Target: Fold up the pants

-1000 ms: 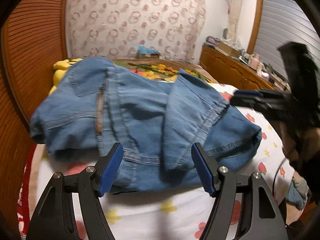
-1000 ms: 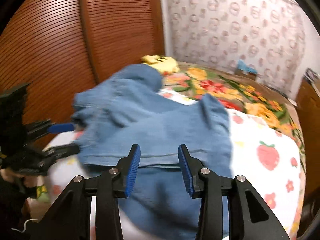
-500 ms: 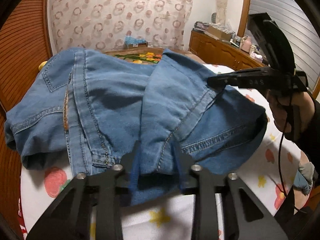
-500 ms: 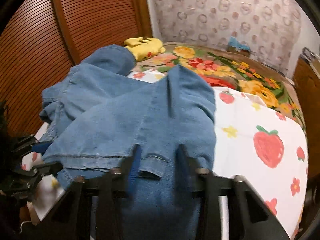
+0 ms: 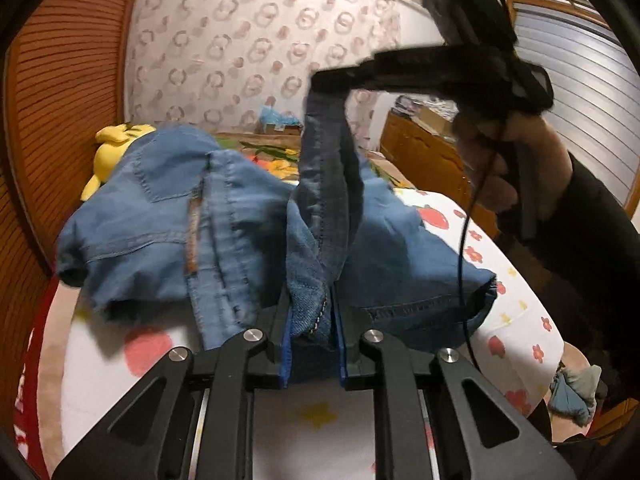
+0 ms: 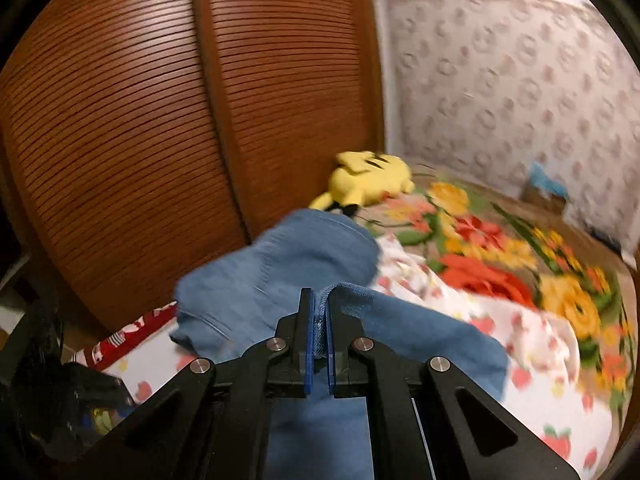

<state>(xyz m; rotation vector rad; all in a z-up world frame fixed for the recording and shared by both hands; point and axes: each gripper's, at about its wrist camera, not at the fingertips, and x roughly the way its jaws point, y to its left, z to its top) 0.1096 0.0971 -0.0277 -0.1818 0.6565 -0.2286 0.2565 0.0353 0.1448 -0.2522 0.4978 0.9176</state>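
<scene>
Denim could slip: both tongs, left and right, clench jeans edges; the jeans lie heaped on the bed, one strip lifted, so bunched cloth may pull free.

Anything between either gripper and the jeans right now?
Nothing visible. Both already clamp the blue denim jeans: left gripper on bunched fabric at the near edge, right gripper on a lifted hem.

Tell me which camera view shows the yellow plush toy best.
The right wrist view: the yellow plush toy lies nearly whole against the wooden doors, beyond the jeans, though slightly blurred. The left wrist view shows only part of it, the rest hidden behind the jeans.
</scene>
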